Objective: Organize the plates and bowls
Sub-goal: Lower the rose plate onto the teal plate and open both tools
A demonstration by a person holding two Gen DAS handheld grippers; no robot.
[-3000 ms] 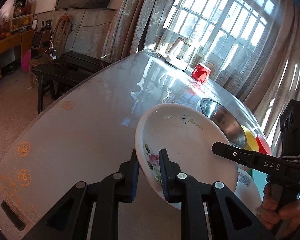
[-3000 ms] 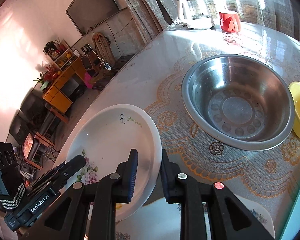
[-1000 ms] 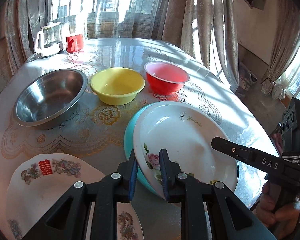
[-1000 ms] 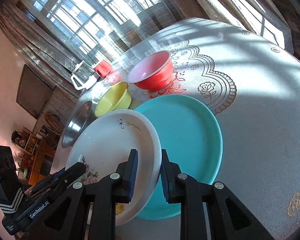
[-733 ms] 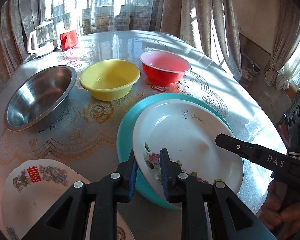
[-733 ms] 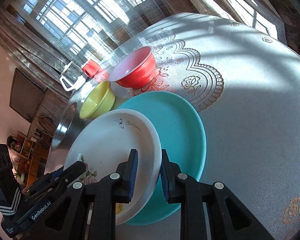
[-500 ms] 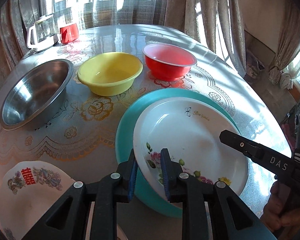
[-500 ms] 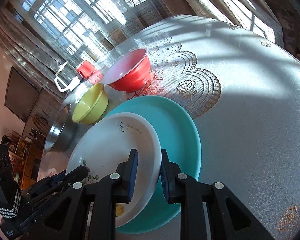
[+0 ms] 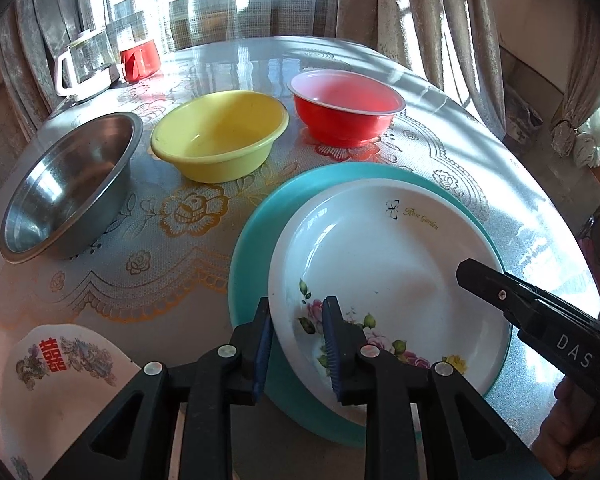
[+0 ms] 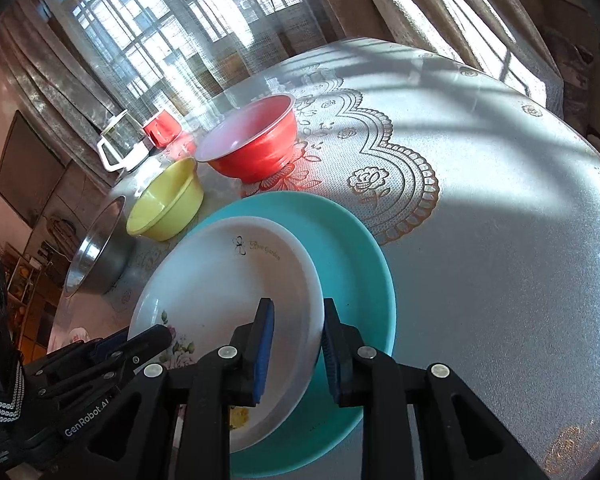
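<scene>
1. Nearest, at the near edge of the teal plate, the left gripper has its fingers pinching the near rim of the white plate, one finger under the rim and one inside it.
2. From the right of the teal plate, the right gripper pinches the same white plate at its right rim, fingers narrowly set on either side of it.
3. On the teal plate lies the white plate, flower-printed and with a bare inside, shifted towards the near right edge so that a teal crescent shows on the left and far sides.
4. Left of the teal plate and nearer, a plate with red characters lies flat on the surface.
5. Left of the teal plate and slightly farther stands a steel bowl; its inside is bare.
6. Just beyond the teal plate stand a yellow bowl and a red bowl, side by side, both bare inside.
7. Far beyond the teal plate, by the curtains, stand a clear jug and a red cup.
8. Three seconds ago both grippers carried the white plate in the air over the surface, near the steel bowl; one second ago it hung tilted over the teal plate; now it sits low in it.
</scene>
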